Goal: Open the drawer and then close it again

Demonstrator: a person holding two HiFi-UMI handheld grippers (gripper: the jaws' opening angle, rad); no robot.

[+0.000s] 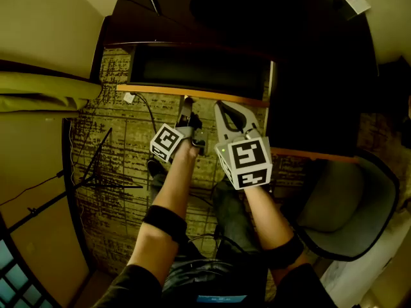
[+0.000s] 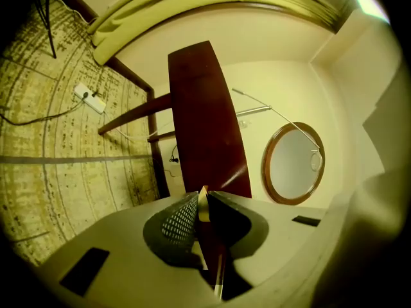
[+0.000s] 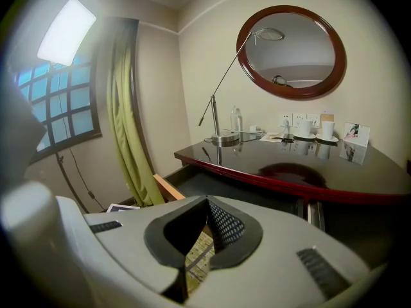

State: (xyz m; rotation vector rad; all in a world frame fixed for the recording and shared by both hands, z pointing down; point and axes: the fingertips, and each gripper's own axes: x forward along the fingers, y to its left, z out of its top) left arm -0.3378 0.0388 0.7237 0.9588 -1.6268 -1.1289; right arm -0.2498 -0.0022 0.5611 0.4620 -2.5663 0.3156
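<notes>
Dark drawer (image 1: 199,70) stands pulled open under the glossy desk (image 1: 314,56)

Dim, yellow-tinted fisheye frames; a light panel (image 3: 66,29) glares white.

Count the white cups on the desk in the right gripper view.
2. One white cup at the back of the desk below the round mirror; the second just right of it. More could sit out of frame.

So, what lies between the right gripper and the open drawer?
Nothing: in the head view the short gap between the right gripper and the drawer is bare, with only carpet beneath.
</notes>
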